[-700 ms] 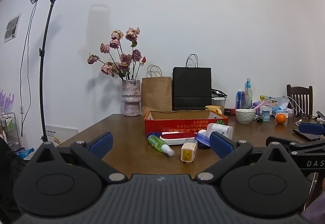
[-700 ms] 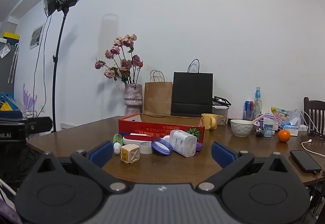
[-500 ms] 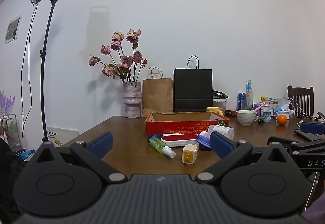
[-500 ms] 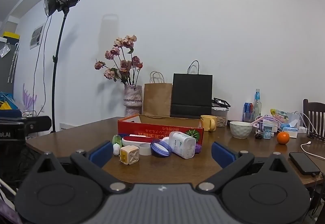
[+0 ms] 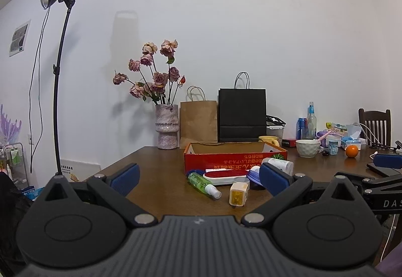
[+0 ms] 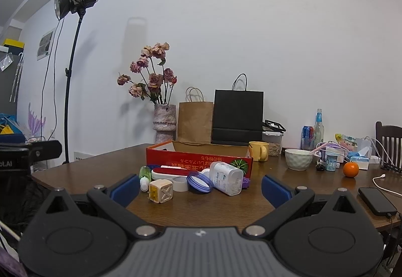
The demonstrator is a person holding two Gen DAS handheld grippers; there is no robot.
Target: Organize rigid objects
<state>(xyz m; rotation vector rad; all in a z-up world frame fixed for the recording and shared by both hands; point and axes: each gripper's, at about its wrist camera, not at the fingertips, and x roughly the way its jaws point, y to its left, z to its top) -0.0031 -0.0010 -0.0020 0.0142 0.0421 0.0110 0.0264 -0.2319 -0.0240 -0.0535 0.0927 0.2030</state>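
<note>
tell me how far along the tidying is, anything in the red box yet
Nothing looks done: the visible part of the red box shows nothing inside. Both claws, left and right, are open and empty. The green bottle, cube and white bottle lie on the table.

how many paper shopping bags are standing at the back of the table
2. A brown paper bag stands right of the flower vase, and a taller black paper bag stands beside it on its right, both behind the red box. More could be hidden behind them.

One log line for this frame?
phase: approach | left gripper: open, empty | right gripper: open, empty | items: loose before red box
</note>
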